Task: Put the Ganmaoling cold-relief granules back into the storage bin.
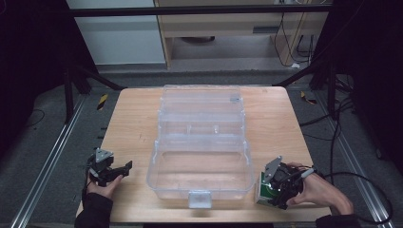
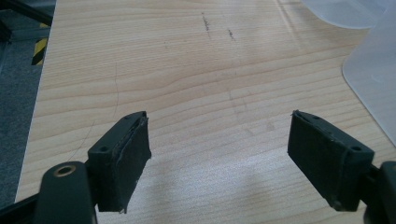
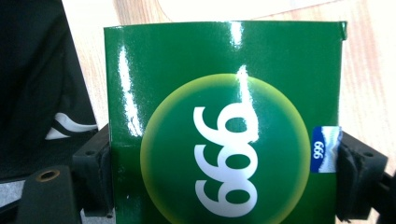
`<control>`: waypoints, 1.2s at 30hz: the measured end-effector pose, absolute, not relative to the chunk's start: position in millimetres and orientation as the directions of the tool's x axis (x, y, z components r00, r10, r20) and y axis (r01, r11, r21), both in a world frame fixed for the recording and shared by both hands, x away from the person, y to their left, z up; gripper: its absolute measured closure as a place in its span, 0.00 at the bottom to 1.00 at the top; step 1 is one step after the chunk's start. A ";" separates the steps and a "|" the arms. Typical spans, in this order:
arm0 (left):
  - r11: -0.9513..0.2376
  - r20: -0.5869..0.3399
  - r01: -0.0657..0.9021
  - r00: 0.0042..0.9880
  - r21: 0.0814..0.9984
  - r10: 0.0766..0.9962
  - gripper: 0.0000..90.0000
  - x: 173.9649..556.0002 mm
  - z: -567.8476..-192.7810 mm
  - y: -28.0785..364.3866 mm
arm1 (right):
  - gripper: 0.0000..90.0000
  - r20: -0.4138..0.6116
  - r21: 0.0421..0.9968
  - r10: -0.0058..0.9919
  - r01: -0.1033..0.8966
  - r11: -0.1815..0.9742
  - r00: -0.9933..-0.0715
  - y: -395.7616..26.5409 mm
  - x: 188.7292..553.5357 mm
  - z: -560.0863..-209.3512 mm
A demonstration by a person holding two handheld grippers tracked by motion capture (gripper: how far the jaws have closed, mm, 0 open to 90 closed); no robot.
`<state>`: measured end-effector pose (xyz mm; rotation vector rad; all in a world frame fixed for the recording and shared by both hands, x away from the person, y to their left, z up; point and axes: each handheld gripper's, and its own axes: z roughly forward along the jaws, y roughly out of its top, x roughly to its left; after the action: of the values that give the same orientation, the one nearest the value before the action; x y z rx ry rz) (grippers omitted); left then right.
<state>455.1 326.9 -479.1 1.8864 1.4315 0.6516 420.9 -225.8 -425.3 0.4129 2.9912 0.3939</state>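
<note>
The green box [image 3: 224, 126] stands near the front right corner of the counter [image 1: 128, 123], just beside the right wall of the clear plastic case [image 1: 202, 142]; it is glossy card, flat-faced and square-edged, printed with a pale yellow-green disc, white "999" numerals and a small blue tab on one side; the right tongs [image 1: 278, 190] are clamped on it, one black jaw pressed to each narrow side, as the right gripper view shows close up. The step in hand looks like the pick-up: the grip is made, and the box has yet to go into the case; the next move probably calls for a lift clear of the counter and then over the case's right wall, with the box kept level so the slick card does not slide between the pads. The case is transparent and rigid with rounded corners, its lid laid back toward the far edge and a latch at its front; the lower tray looks bare. The left tongs [image 1: 116, 172] rest near the front left corner, jaws wide apart over pale, fine-grained wood, holding nothing.
</note>
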 end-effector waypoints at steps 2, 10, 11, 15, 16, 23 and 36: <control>-0.172 -0.007 0.627 0.273 0.760 0.962 0.23 455.0 -479.0 326.7 | 0.18 -0.059 0.272 0.282 0.256 0.928 -0.958 -226.4 420.8 -422.4; -0.172 -0.008 0.627 0.273 0.760 0.962 0.22 455.0 -478.9 326.6 | 0.18 -0.089 0.318 0.290 0.249 0.915 -0.953 -229.3 420.8 -395.9; -0.172 -0.008 0.628 0.273 0.759 0.962 0.22 455.0 -478.9 326.6 | 0.18 -0.093 0.321 0.291 0.248 0.914 -0.952 -229.2 420.5 -393.2; -0.174 -0.008 0.628 0.275 0.758 0.961 0.23 455.2 -479.2 326.5 | 0.18 -0.101 0.331 0.289 0.242 0.912 -0.952 -229.0 419.1 -381.8; -0.174 -0.007 0.628 0.275 0.758 0.961 0.23 455.3 -479.3 326.5 | 0.18 -0.102 0.330 0.293 0.245 0.911 -0.951 -228.8 418.4 -378.6; -0.173 -0.008 0.629 0.275 0.758 0.962 0.22 455.3 -479.3 326.6 | 0.18 -0.117 0.346 0.290 0.234 0.909 -0.950 -228.7 416.0 -358.7; -0.171 -0.009 0.629 0.272 0.758 0.962 0.22 455.4 -479.3 327.1 | 0.18 -0.158 0.361 0.264 0.194 0.912 -0.951 -216.8 416.9 -326.5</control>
<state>455.4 327.1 -479.3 1.8878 1.4347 0.6483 416.9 -216.8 -326.5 0.3476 2.8706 0.5114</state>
